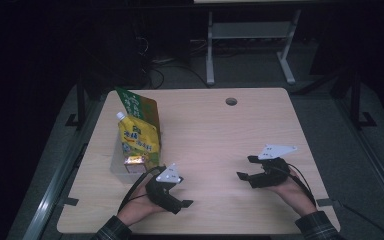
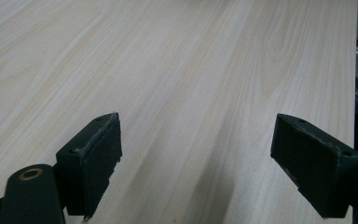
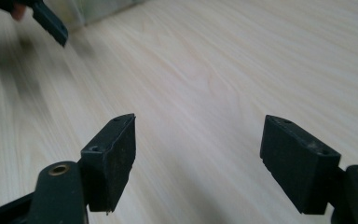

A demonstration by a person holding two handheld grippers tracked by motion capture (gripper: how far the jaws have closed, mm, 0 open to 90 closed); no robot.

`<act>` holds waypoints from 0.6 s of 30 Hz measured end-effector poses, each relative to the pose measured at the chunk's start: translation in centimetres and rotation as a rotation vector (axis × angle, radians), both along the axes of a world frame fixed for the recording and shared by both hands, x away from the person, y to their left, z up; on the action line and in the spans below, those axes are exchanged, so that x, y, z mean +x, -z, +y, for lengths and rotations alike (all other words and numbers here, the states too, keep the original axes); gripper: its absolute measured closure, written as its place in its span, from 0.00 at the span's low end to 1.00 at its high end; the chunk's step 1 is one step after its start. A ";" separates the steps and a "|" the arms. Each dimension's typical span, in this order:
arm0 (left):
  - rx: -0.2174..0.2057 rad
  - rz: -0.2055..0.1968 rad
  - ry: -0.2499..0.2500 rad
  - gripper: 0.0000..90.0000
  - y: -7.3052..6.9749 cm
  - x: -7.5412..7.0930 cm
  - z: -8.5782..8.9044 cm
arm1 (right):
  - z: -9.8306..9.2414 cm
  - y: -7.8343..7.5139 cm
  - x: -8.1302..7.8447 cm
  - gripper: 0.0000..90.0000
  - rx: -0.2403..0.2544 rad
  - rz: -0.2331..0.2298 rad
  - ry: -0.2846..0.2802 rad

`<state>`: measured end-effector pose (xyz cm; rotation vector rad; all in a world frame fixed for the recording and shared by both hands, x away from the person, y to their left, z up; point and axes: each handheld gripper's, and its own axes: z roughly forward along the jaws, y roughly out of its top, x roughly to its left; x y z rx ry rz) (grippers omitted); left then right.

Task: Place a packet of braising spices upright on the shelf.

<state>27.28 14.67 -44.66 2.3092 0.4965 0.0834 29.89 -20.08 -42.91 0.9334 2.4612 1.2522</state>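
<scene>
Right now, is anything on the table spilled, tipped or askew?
Nothing spilled. The clear bin at the left edge holds a yellow spouted pouch, a small carton and a green-topped bag that leans, otherwise tidy.

We see high view dim: room around table (image 1: 220, 140) nearly black, tabletop only lit area, evenly, light apparently from above. Image soft, low detail, slight noise in dark zones. In left gripper view we note bright wood grain, far edge hazy, near jaws dark and soft, faint shadow between them. Right gripper view: upper left corner smeared, soft shadows there.
</scene>
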 end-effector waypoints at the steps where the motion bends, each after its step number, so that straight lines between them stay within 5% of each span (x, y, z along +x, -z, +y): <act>1: 0.001 0.000 0.003 0.17 0.1 0.0 -0.1 | -0.3 0.3 -0.3 0.29 -0.010 0.000 0.002; 10: 0.008 0.000 0.036 0.17 0.6 -0.4 -0.7 | -2.4 2.3 -2.3 0.27 -0.015 0.056 0.052; 18: 0.019 0.006 0.056 0.17 0.9 -0.3 -1.1 | -2.6 2.5 -2.9 0.26 -0.025 0.054 0.045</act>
